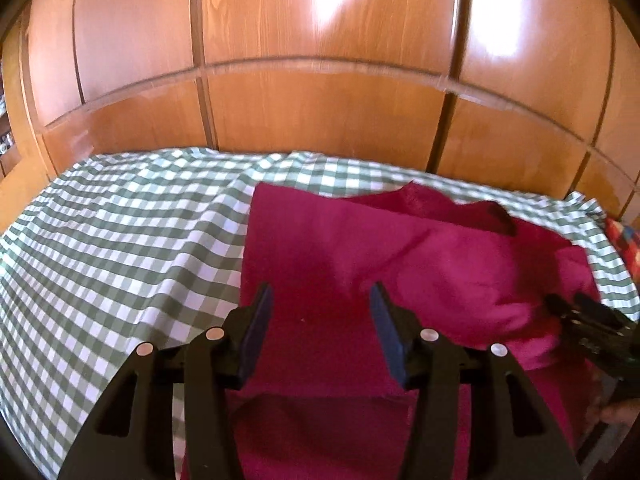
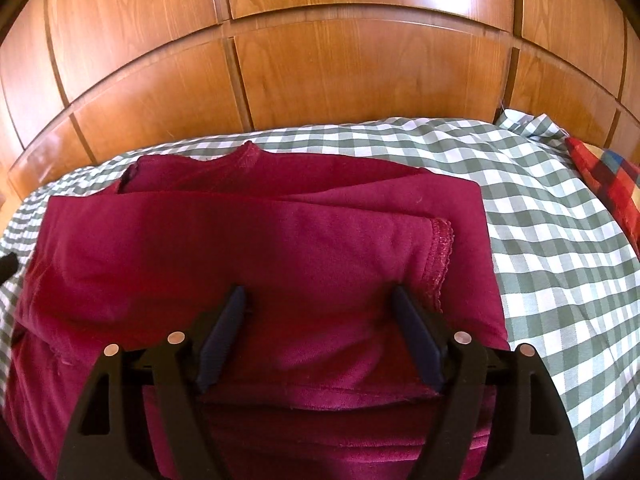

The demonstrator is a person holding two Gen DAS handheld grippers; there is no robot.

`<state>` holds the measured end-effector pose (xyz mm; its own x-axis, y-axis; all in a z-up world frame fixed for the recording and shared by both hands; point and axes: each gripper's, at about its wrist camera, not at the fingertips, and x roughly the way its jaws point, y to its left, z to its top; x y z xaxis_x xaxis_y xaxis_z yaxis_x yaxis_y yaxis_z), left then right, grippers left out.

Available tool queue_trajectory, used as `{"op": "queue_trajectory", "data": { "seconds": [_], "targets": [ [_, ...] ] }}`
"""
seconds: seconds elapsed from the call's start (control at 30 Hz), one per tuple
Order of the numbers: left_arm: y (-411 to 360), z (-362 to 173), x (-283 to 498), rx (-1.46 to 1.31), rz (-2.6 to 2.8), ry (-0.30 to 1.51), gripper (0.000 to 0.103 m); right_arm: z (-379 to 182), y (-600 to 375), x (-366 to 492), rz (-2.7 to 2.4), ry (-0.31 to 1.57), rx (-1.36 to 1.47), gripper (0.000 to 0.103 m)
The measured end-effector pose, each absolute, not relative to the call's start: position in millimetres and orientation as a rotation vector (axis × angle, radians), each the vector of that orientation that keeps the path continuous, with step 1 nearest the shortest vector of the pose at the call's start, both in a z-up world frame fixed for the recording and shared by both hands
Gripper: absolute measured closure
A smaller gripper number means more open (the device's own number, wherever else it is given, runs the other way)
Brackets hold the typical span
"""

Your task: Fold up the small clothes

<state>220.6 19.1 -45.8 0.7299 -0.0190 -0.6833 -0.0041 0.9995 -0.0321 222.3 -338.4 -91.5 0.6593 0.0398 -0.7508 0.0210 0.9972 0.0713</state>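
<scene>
A dark pink garment [image 1: 360,264] lies partly folded on a green and white checked sheet [image 1: 120,248]. In the right wrist view the garment [image 2: 256,248] shows its collar at the far edge and a sleeve with a stitched cuff [image 2: 440,252] folded across the body. My left gripper [image 1: 320,300] is open and empty, just above the garment's left part. My right gripper [image 2: 320,300] is open and empty above the garment's near middle. The right gripper also shows in the left wrist view [image 1: 588,320] at the garment's right side.
A wooden panelled wardrobe [image 1: 320,100] stands close behind the sheet [image 2: 560,240]. A red, blue and yellow plaid cloth [image 2: 608,184] lies at the far right edge. The checked sheet is wrinkled to the left of the garment.
</scene>
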Motion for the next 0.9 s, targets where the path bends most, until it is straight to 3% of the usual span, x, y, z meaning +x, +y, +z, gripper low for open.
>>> {"op": "queue_trajectory", "data": {
  "seconds": [0.07, 0.17, 0.33, 0.47, 0.6, 0.9],
  "targets": [
    [19, -37, 213, -0.044, -0.013, 0.738, 0.052, -89, -337, 223, 0.004, 0.856, 0.067, 0.027],
    [20, -23, 200, -0.056, -0.016, 0.718, 0.049, -80, -333, 219, -0.022, 0.876, 0.043, 0.018],
    [28, -11, 179, -0.051, -0.004, 0.692, 0.047, -62, -323, 188, -0.001, 0.876, 0.078, 0.017],
    [35, -9, 161, -0.056, 0.004, 0.686, 0.043, -80, -317, 180, -0.014, 0.925, 0.029, 0.017],
    [41, -16, 145, -0.059, 0.012, 0.714, 0.043, -82, -322, 177, -0.024, 0.935, 0.071, 0.012],
    [58, -38, 102, -0.064, 0.021, 0.762, 0.040, -73, -326, 128, -0.003, 0.944, 0.101, 0.012]
  ]
}}
